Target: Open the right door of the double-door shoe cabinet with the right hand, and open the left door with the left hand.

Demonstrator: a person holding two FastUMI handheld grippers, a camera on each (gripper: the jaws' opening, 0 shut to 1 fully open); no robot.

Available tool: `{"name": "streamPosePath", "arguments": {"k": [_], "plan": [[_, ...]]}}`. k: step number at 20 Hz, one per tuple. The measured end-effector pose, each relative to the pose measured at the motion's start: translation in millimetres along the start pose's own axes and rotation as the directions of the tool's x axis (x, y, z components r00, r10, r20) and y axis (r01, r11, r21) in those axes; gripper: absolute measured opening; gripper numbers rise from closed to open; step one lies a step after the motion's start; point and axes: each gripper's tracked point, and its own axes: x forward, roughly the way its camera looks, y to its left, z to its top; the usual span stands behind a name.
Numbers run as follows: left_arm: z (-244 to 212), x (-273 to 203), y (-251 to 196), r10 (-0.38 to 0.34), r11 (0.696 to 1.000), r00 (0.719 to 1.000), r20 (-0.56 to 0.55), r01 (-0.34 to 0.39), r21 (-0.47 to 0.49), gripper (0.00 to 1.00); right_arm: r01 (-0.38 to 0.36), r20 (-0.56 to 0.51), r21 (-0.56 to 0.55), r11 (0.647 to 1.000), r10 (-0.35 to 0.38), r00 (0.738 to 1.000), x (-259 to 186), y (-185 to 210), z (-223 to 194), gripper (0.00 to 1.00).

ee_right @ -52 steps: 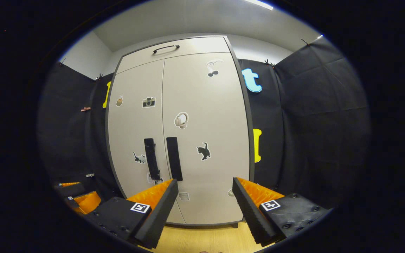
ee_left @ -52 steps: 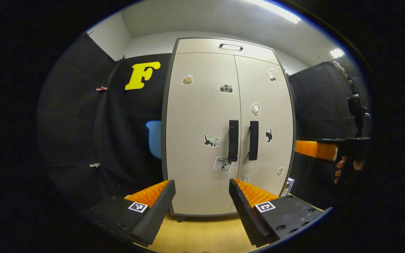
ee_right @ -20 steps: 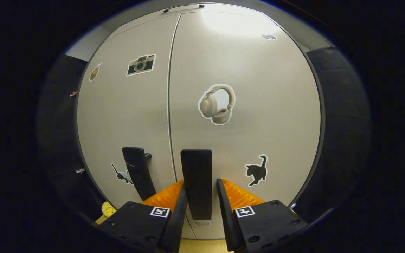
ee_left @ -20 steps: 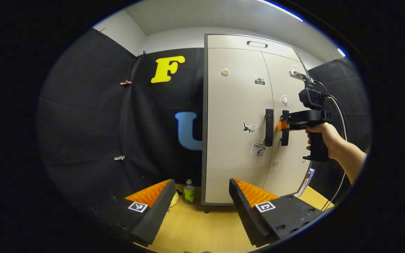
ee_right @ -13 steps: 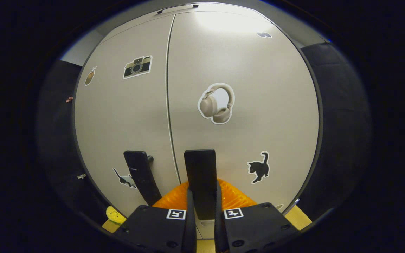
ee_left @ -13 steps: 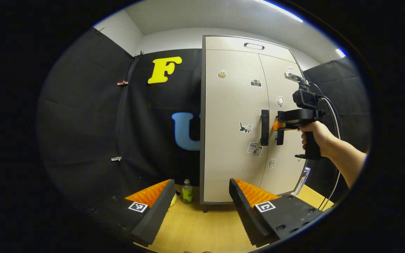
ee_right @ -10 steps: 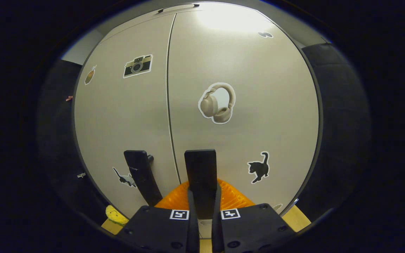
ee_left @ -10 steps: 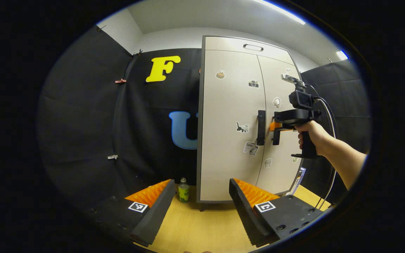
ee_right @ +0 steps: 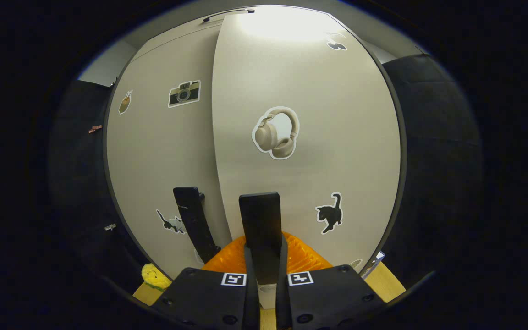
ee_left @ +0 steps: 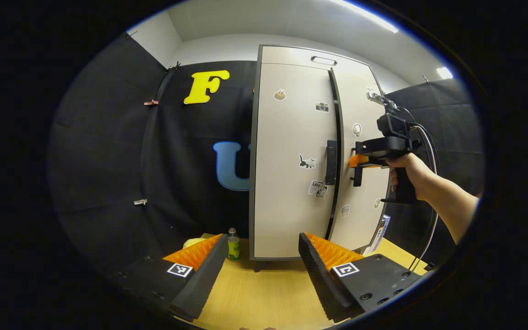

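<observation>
Right gripper (ee_right: 264, 263) is clamped on the flat black vertical handle (ee_right: 260, 229) of the beige right cabinet door (ee_right: 319, 114), which sits cracked open with a dark gap showing beside the closed left door (ee_left: 291, 151). Left gripper (ee_left: 261, 270) hangs back over the light wooden floor (ee_left: 264, 293) with its fingers spread wide and nothing between them, the cabinet up around 12 o'clock in its view. Over at 3 o'clock there, a hand (ee_left: 408, 172) holds the right gripper's grip.

In the right gripper view, the right door handle (ee_right: 260, 229) disappears at its lower end between the right claw (ee_right: 266, 261) fingers. At lower left, a yellow object (ee_right: 155, 276) is too cut off to identify.
</observation>
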Motion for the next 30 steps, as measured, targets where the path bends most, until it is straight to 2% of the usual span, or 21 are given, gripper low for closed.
{"name": "streamPosePath", "arguments": {"k": [12, 18, 24, 30], "plan": [[6.4, -49.0, -71.4, 0.126, 0.992, 0.992, 0.011, -0.126, 0.005, 0.95, -0.184, 0.0, -0.002, 0.983, 0.184, 0.983, -30.6, -13.9, 1.1, 0.18], [12.4, -67.9, -108.7, 0.15, 0.989, 0.988, 0.032, -0.15, 0.006, 0.95, -0.232, 0.007, -0.002, 0.973, 0.232, 0.973, -46.0, -26.0, 3.7, 0.18], [16.6, -77.0, -132.6, 0.148, 0.988, 0.988, 0.04, -0.149, 0.028, 0.95, -0.245, 0.016, 0.003, 0.97, 0.245, 0.97, -59.0, -42.8, 5.7, 0.17], [18.3, -85.7, -154.4, 0.134, 0.99, 0.99, 0.044, -0.135, 0.032, 0.95, -0.192, -0.002, -0.024, 0.981, 0.192, 0.981, -70.3, -66.7, 6.1, 0.17]]}}
